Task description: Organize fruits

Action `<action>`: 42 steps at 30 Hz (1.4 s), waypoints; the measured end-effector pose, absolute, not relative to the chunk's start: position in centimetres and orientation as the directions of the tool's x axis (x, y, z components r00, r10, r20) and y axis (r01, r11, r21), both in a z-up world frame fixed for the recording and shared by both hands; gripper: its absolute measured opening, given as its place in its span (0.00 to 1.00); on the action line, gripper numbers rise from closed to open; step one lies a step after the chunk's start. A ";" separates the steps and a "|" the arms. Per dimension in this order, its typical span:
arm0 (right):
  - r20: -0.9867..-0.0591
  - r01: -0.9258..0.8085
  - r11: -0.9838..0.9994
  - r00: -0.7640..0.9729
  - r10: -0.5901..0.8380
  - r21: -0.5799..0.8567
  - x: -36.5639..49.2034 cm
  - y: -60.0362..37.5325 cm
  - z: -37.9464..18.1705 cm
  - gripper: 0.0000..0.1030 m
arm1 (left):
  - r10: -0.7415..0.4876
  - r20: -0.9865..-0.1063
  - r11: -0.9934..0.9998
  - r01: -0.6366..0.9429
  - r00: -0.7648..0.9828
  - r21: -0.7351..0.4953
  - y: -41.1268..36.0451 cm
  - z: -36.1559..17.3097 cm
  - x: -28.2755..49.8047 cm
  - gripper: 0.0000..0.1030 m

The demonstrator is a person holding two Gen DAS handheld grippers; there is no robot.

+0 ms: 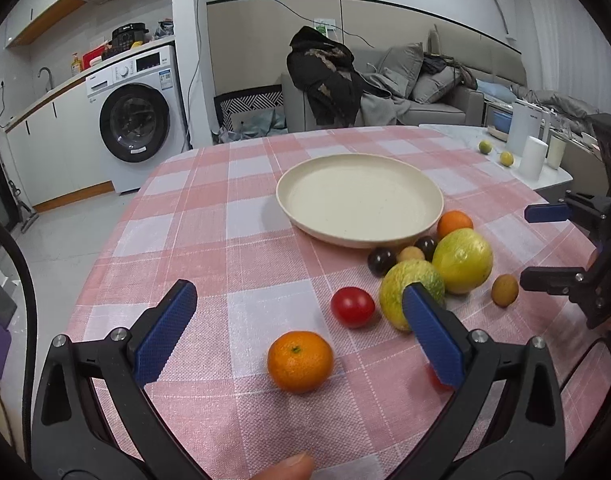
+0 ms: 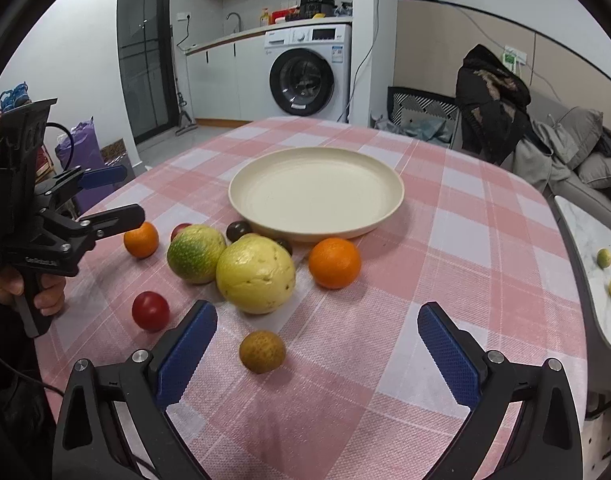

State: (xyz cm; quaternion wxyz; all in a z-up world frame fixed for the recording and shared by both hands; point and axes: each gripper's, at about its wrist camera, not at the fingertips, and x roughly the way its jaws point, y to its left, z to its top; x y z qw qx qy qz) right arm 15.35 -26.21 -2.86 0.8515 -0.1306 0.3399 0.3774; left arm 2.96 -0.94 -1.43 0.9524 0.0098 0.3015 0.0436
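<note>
Fruits sit loose on the pink-and-white checked tablecloth, all outside the round cream plate, which holds nothing.

Right wrist view:
- Large yellow round fruit at frame centre, touching the green-yellow mottled fruit to its left.
- Orange mandarin right of the yellow one, just below the plate rim.
- Second orange mandarin at centre left, near the left gripper, whose jaws are spread wide with nothing between them.
- Red cherry tomato at lower left; another red one peeks out behind the mottled fruit.
- Dark purple small fruit against the plate's near rim; a second dark one is mostly hidden behind the yellow fruit.
- Small brown rough-skinned round fruit at lower centre, between the fingers of the right gripper but touching neither. Jaws wide apart, holding nothing.

Left wrist view:
- Left gripper's blue pads wide apart, empty. Mandarin lies between them, untouched.
- Cherry tomato just above-right of it; mottled fruit partly behind the right-hand pad.
- Right gripper at right edge, jaws apart, empty, brown fruit near its lower finger.
- Two small yellow-green fruits sit apart on the white side table, upper right.
</note>
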 end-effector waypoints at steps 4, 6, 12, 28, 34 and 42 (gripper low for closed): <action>-0.720 -0.754 0.655 0.427 0.548 0.051 15.3 -25.4 -3.7 0.97 | 0.066 -0.607 0.997 -0.071 0.792 0.017 -0.1 -1.9 3.0 0.99; -0.737 -0.769 0.637 0.400 0.545 0.054 15.0 -24.9 -4.2 0.90 | 0.052 -0.623 0.998 -0.061 0.780 0.008 0.2 -2.3 3.1 0.99; -0.782 -0.798 0.598 0.326 0.532 0.073 14.5 -23.8 -5.4 0.77 | 0.034 -0.677 0.999 -0.052 0.735 -0.007 0.7 -3.5 3.5 0.99; -0.784 -0.789 0.595 0.268 0.560 0.156 14.9 -24.1 -5.8 0.59 | -0.011 -0.757 0.996 -0.061 0.654 -0.067 1.5 -5.2 4.7 0.88; -0.786 -0.783 0.605 0.280 0.550 0.144 14.9 -24.1 -5.7 0.54 | -0.030 -0.778 0.995 -0.059 0.628 -0.086 1.7 -5.7 5.0 0.80; -0.793 -0.784 0.612 0.304 0.528 0.107 14.7 -24.1 -5.7 0.45 | -0.040 -0.787 0.997 -0.027 0.616 -0.072 0.9 -5.9 5.1 0.68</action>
